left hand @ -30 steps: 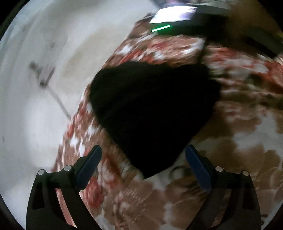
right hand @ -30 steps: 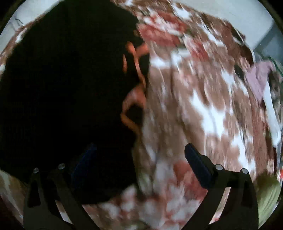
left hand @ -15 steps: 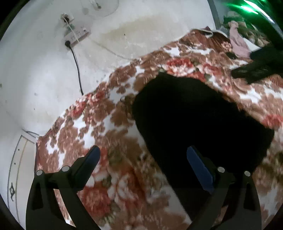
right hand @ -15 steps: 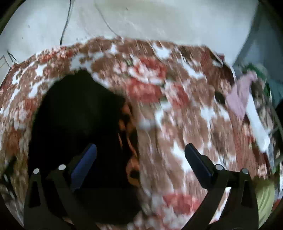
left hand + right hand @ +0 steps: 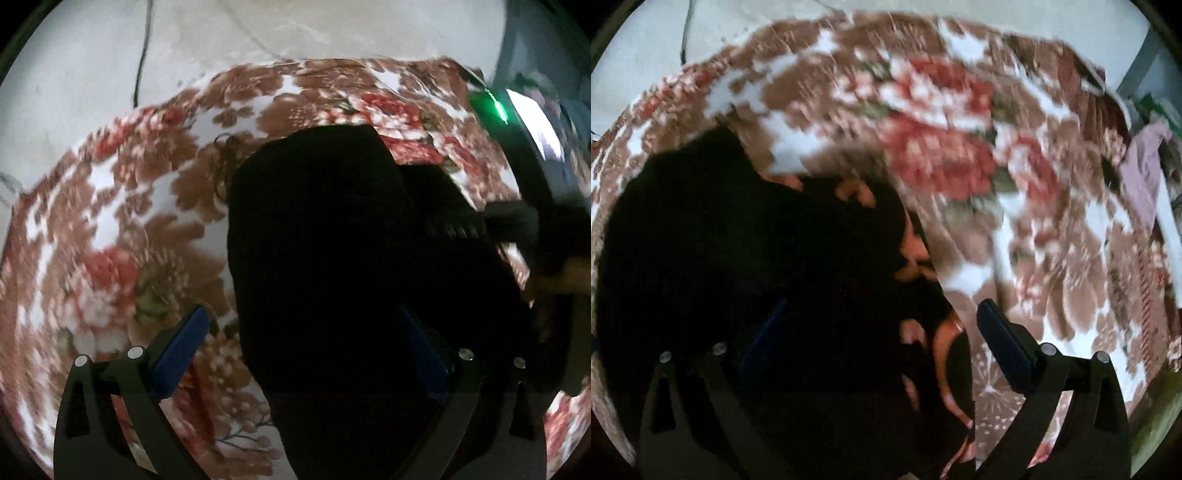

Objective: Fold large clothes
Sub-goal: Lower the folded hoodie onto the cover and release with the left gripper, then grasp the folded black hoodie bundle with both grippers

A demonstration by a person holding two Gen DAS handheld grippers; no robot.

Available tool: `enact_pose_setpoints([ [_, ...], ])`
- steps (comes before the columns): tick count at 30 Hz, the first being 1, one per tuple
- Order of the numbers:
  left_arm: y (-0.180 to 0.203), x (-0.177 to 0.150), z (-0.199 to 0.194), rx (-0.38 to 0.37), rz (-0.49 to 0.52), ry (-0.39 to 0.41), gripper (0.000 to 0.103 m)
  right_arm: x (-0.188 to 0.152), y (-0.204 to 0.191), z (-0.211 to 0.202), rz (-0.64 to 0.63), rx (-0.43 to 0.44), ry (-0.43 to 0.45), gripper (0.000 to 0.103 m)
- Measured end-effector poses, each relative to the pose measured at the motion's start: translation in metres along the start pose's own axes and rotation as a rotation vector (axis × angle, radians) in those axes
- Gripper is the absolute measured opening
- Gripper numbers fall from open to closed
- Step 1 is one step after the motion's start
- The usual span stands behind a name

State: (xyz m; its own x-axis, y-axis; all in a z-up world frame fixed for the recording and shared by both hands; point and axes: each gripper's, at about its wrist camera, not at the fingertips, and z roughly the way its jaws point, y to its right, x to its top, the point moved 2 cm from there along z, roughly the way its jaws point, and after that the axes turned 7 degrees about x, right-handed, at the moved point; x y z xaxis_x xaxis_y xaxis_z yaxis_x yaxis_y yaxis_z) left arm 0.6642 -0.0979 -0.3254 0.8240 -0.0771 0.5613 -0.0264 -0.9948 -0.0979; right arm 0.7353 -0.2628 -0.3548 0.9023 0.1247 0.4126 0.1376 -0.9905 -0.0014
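Black garment (image 5: pixel 325 251) lies bunched on the flowery blanket (image 5: pixel 110 229). From the left wrist, the left gripper (image 5: pixel 306 343) hangs over it, fingers spreading wider with nothing pinched. From the right wrist, the right gripper (image 5: pixel 879 332) hangs over the cloth's edge with its orange print (image 5: pixel 945 332), fingers spread, holding nothing. Best to find two corners first, then grab only the top layer

I'm in a home bedroom: a floral bedspread (image 5: pixel 122 236) covers the bed ahead, against a plain wall (image 5: pixel 74 70).
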Motion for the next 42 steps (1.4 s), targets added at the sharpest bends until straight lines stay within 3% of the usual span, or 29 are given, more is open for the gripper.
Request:
enact_pose_setpoints([
  [4,-0.004,-0.004,-0.007,0.001,0.009,0.002,0.099,-0.014,0.004,-0.003,-0.107,-0.061,0.039,0.098],
  [9,-0.017,-0.002,-0.026,0.021,0.009,-0.002,0.098,-0.019,0.023,-0.009,-0.114,-0.11,0.023,0.098],
  [11,-0.026,0.001,-0.037,0.011,-0.02,0.003,0.097,-0.02,0.022,-0.032,-0.12,-0.162,0.054,0.098],
  [13,-0.038,0.001,-0.055,-0.026,-0.077,0.022,0.097,-0.023,0.016,-0.063,-0.097,-0.107,0.106,0.098],
  [17,-0.048,-0.006,-0.068,-0.021,-0.115,0.031,0.097,-0.048,-0.01,-0.106,-0.049,0.033,0.161,0.098],
  [19,-0.041,-0.014,-0.056,-0.024,-0.099,-0.012,0.097,-0.062,-0.027,-0.102,-0.056,0.066,0.135,0.098],
  [22,-0.028,-0.028,-0.031,-0.003,-0.058,-0.071,0.097,-0.086,-0.036,-0.074,-0.089,0.021,0.078,0.098],
  [25,-0.029,-0.038,-0.019,0.007,-0.044,-0.079,0.099,-0.102,-0.025,-0.064,-0.096,0.016,0.108,0.098],
  [28,-0.038,-0.039,-0.02,0.029,-0.046,-0.074,0.099,-0.111,-0.011,-0.073,-0.163,-0.116,0.146,0.098],
  [32,-0.048,-0.039,-0.029,0.057,-0.047,-0.089,0.097,-0.121,0.015,-0.072,-0.116,-0.071,0.07,0.098],
  [39,-0.067,-0.035,-0.076,-0.014,-0.094,-0.061,0.097,-0.125,0.039,-0.137,-0.002,-0.003,0.1,0.098],
  [42,-0.071,-0.037,-0.084,-0.125,-0.15,-0.08,0.097,-0.131,0.044,-0.151,0.019,0.025,0.085,0.098],
])
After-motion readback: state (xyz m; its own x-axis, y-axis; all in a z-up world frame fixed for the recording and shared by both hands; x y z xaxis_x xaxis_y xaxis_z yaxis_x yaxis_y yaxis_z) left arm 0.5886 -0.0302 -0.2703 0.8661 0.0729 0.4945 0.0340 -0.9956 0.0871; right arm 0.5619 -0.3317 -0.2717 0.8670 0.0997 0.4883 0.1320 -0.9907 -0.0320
